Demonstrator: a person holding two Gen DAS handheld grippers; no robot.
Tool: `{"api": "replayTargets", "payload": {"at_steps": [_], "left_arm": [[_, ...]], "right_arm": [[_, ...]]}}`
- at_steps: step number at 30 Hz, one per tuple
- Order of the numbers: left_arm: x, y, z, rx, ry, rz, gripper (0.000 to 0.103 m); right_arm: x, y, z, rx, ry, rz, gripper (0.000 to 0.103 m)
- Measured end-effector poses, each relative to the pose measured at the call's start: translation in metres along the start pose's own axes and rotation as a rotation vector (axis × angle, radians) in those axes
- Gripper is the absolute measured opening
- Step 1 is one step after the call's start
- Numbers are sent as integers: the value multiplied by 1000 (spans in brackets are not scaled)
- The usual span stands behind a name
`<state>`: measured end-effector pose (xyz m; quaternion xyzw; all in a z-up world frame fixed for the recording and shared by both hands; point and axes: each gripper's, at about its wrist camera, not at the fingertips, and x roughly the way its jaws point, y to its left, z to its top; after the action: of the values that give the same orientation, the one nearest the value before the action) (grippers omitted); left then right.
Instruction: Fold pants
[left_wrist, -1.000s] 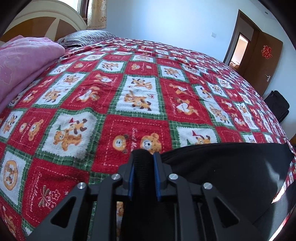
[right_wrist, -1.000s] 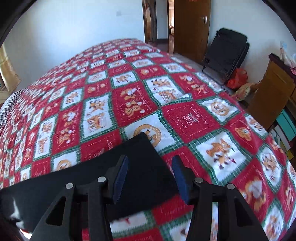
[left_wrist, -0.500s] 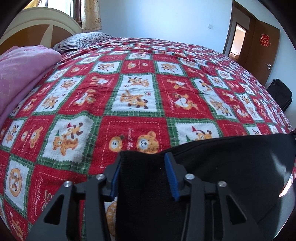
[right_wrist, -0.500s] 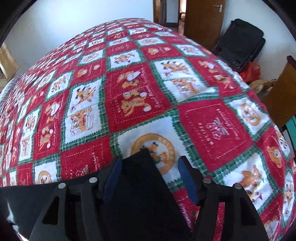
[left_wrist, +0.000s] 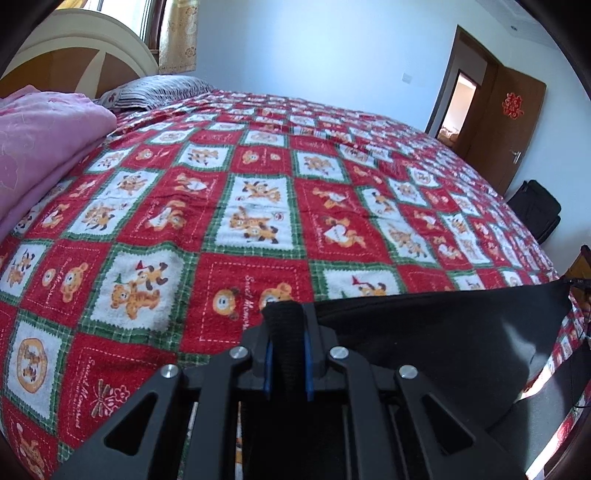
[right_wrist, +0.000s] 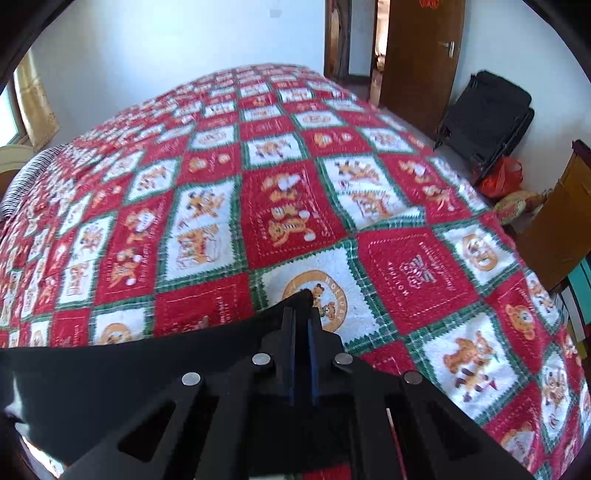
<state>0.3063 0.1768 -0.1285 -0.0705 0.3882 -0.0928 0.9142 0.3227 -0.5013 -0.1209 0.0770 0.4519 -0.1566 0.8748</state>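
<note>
At the bedspread's (left_wrist: 258, 206) near edge, both grippers — left gripper (left_wrist: 287, 354), right gripper (right_wrist: 303, 354) — have just clamped the pants (left_wrist: 436, 332), ready to lift.

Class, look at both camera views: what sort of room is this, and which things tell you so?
A home bedroom, most likely: a large bed under a red teddy-bear bedspread, a striped pillow against the wooden headboard, and a brown door.
</note>
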Motion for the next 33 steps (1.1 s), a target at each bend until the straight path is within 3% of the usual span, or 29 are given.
{"api": "replayTargets", "payload": {"at_steps": [14, 23, 33], "left_arm": [[-43, 1, -5, -42, -101, -59, 13], [-82, 1, -25, -54, -182, -118, 13], [-108, 8, -81, -58, -211, -181, 13]], "right_arm": [[-105, -25, -45, 48, -227, 76, 5], [-141, -48, -88, 88, -257, 104, 5], [-164, -75, -151, 132, -234, 109, 5]]}}
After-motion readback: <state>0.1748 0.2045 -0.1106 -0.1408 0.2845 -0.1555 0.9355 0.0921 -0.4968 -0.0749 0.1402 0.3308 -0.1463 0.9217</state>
